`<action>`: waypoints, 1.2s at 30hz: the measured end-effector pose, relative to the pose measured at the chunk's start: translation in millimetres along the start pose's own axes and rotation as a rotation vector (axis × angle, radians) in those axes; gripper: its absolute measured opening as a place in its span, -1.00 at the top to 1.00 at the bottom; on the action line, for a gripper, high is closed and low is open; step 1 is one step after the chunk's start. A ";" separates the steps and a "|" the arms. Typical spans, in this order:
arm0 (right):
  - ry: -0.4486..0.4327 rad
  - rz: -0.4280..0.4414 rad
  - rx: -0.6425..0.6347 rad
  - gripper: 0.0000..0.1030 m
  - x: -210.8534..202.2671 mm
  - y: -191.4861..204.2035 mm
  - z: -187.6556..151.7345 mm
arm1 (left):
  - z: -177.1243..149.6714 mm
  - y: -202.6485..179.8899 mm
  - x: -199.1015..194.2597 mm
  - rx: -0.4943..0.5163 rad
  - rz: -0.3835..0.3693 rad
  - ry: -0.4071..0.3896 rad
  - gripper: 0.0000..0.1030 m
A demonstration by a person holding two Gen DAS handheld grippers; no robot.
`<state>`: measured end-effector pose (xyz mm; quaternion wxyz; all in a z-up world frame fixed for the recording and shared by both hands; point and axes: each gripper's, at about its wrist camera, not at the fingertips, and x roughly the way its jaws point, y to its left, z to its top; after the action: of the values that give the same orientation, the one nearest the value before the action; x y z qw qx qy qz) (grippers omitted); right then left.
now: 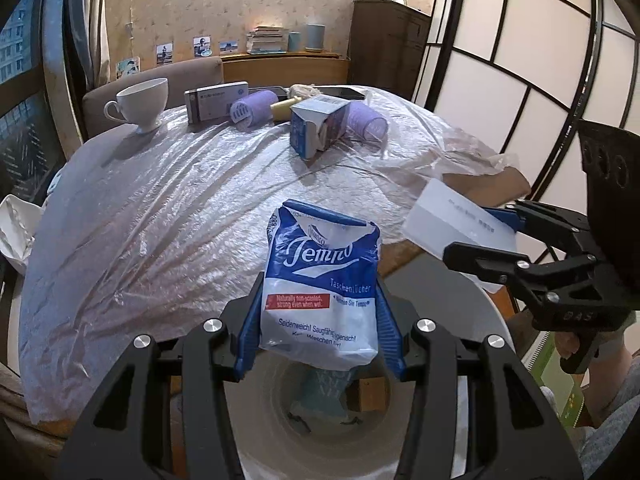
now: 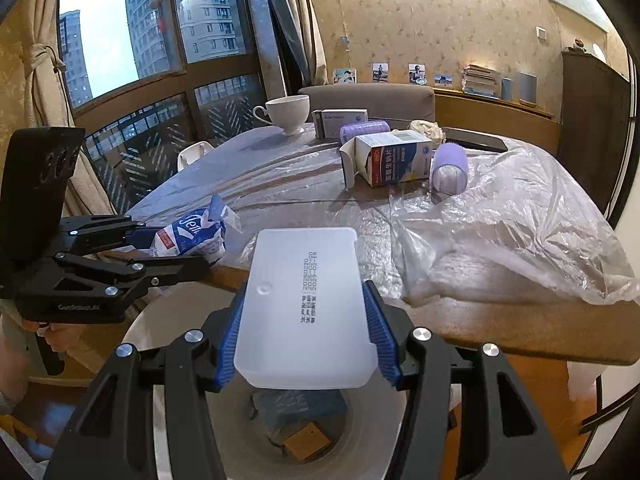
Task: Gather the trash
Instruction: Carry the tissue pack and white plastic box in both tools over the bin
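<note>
My left gripper (image 1: pixel 320 328) is shut on a blue and white Tempo tissue packet (image 1: pixel 320 280), held over the mouth of a white round bin (image 1: pixel 460 300) beside the table edge. My right gripper (image 2: pixel 306 340) is shut on a flat white plastic box (image 2: pixel 306 304) with printed text, also above the white round bin (image 2: pixel 372 432), which holds a blue item and a brown box. In the right wrist view the left gripper (image 2: pixel 176 252) with the tissue packet (image 2: pixel 192 236) shows at the left. In the left wrist view the right gripper (image 1: pixel 492 236) with the white box (image 1: pixel 456 224) shows at the right.
On the plastic-covered table (image 1: pixel 160 208) stand a white teacup (image 1: pixel 140 104), a grey flat box (image 1: pixel 216 100), two purple rolls (image 1: pixel 252 110), an open blue-white carton (image 1: pixel 316 124) and a crumpled cloth (image 2: pixel 428 130). A chair (image 2: pixel 368 100) stands behind it. A person's hand (image 1: pixel 568 344) holds the right gripper's handle.
</note>
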<state>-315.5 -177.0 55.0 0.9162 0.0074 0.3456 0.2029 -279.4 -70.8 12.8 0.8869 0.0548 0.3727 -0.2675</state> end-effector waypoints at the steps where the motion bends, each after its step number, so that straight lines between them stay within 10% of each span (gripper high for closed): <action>1: 0.001 0.002 -0.001 -0.05 -1.0 0.8 -0.9 | -1.4 -2.2 -0.9 0.004 -0.001 0.001 0.02; 36: 0.227 0.108 -0.067 -0.05 13.6 32.2 -58.3 | -72.9 -22.6 11.7 0.015 -0.057 0.167 0.02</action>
<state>-355.2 -149.7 7.0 0.8586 -0.0277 0.4394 0.2627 -330.3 -73.5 -45.2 0.8444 0.0730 0.4446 -0.2899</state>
